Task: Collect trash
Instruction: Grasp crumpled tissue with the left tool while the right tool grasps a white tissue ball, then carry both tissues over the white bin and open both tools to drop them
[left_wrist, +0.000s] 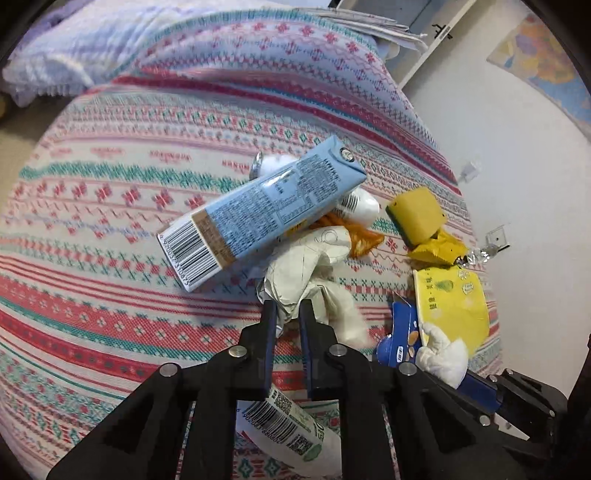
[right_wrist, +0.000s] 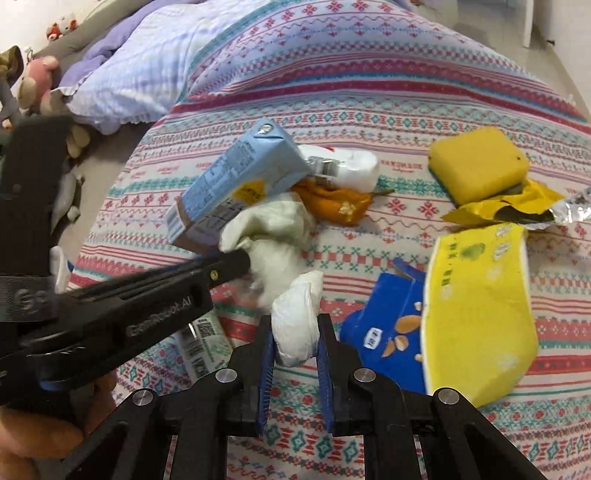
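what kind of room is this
Most likely a bedroom. The trash lies on a bed under a patterned knit blanket, with a rumpled lilac duvet beyond it and stuffed toys along the far edge.

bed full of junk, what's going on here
A person is clearing trash off the patterned bedspread with a handheld gripper in each hand. The left gripper is shut on a crumpled paper wrapper beside the blue carton. The right gripper is shut on a white tissue wad. The yellow sponge lies untouched.
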